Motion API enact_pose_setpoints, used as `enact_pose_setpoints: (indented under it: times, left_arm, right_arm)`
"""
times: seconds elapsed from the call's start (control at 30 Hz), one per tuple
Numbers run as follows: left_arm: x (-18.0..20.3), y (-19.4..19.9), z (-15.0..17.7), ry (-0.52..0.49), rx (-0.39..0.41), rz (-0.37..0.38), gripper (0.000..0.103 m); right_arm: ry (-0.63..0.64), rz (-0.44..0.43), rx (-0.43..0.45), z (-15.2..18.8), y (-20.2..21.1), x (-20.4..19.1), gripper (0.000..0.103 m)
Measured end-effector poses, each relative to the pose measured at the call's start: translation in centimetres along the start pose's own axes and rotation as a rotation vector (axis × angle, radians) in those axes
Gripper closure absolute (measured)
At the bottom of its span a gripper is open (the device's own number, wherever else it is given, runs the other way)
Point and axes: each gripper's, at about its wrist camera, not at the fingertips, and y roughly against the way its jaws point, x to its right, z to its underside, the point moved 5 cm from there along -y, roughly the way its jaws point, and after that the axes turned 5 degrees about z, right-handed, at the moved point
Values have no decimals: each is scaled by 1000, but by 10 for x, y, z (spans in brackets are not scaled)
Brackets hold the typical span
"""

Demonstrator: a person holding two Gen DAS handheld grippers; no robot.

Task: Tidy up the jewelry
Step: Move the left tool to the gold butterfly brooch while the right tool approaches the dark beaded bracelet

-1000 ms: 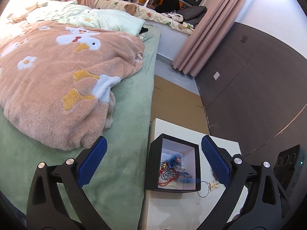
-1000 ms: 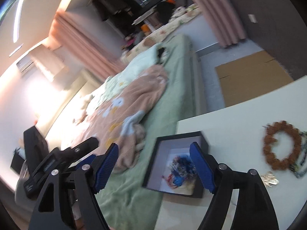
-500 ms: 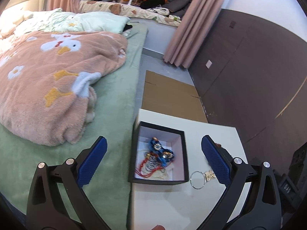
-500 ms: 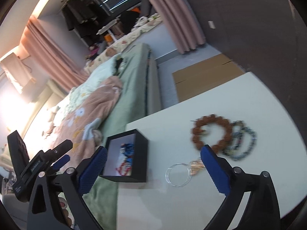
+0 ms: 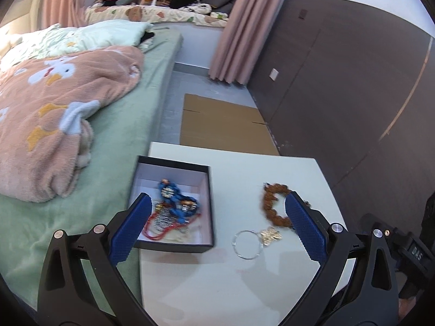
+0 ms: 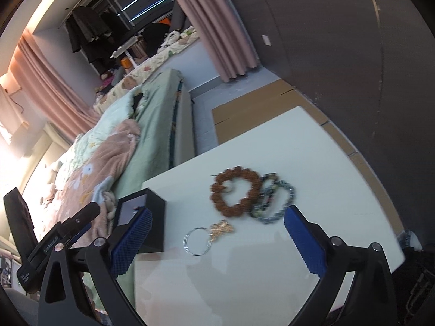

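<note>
1 silver ring (image 6: 198,241) between gripper (image 6: 217,241) fingers.

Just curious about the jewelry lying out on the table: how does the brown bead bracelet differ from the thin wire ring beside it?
The brown bracelet is a thick loop of knobbly beads; the wire ring is thin, smooth and silvery. The wire ring carries a gold charm; the bracelet shows none. The bracelet touches the dark bracelets; the ring lies apart from them. Both lie flat on the white table, outside the box.
</note>
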Motion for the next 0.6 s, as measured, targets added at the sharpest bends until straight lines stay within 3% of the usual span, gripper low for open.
enact_pose_setpoints:
  times: [0.33,0.43,0.6]
  left_arm:
    - [43,-24,16,-67,-52,93,5]
    - [53,-37,21,-69,-79,115,6]
    - [64,-66,38,-107,-168,107,24]
  right_arm:
    - [-86,-2,-46,-8,0,55,8]
    - [-117,8,-63,-9,-3,70,14]
    - [-161,6,-120,-7,-16,84,24]
